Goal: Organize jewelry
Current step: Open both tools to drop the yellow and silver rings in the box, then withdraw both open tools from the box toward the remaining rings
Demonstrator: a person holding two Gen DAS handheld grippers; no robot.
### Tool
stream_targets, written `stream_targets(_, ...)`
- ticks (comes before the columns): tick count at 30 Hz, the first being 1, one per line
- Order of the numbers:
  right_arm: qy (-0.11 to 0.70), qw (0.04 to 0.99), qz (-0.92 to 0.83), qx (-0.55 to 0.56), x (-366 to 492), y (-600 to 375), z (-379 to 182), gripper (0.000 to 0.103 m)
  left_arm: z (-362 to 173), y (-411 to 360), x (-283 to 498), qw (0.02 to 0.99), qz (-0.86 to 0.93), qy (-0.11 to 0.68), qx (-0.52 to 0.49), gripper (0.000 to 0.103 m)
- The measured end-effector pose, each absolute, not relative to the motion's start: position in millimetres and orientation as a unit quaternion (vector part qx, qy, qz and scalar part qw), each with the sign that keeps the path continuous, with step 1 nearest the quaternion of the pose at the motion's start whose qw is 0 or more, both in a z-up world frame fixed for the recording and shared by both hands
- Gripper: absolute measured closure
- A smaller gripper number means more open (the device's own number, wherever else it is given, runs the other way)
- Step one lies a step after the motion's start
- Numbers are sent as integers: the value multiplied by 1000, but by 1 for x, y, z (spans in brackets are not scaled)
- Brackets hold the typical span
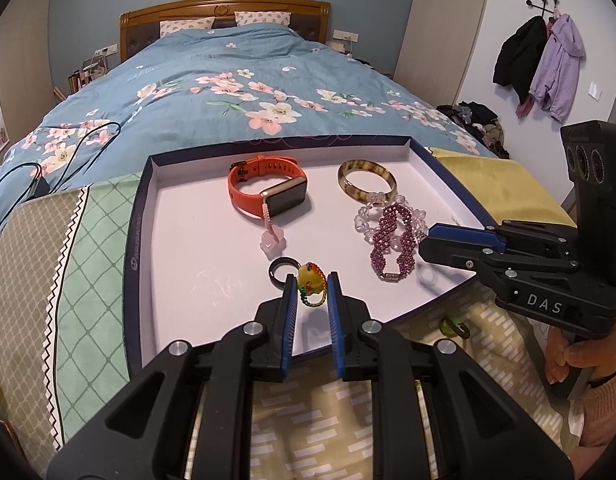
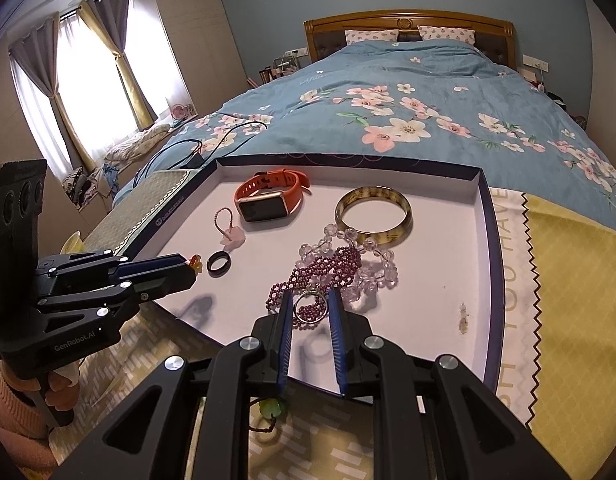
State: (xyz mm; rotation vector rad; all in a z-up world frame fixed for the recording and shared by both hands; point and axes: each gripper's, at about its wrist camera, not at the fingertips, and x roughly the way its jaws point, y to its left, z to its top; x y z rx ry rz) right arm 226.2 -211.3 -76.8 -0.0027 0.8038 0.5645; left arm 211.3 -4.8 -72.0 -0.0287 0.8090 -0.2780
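A shallow white tray (image 1: 179, 216) rests on patterned cloths at the foot of a bed (image 1: 211, 92), jewelry scattered across its floor. The left gripper (image 1: 312, 285), jaws narrow, pinches a yellow charm (image 1: 311, 280) strung on coloured beads at the tray's near edge, just beside a black ring (image 1: 281, 270). The right gripper (image 2: 311, 305), jaws equally narrow, clamps a silver ring (image 2: 310, 307) above a purple beaded bracelet (image 2: 328, 268) lying across clear beads (image 2: 372, 268) near the tray's middle. Toward the tray's far wall sit an orange watch (image 1: 267, 190) and a mottled bangle (image 1: 367, 180); a pink charm (image 1: 271, 240) lies between watch and black ring.
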Motion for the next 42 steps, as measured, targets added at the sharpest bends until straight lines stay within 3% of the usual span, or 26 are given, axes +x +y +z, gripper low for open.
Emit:
stream_targets(13, 391, 883, 260, 7, 228, -215, -82, 85, -80, -7, 216, 908, -134, 398, -12, 86)
stream_targets(19, 374, 888, 266, 21, 215, -225, -69, 78, -75, 4, 207, 911, -134, 388, -28, 64)
stream_targets(28, 368, 881, 296, 16, 178, -233, -62, 76, -55, 5, 168, 913, -190, 361, -23, 62)
stream_targets(42, 411, 861, 298, -10, 166, -213, -90, 76, -82, -21, 144, 884, -237, 403, 0, 60)
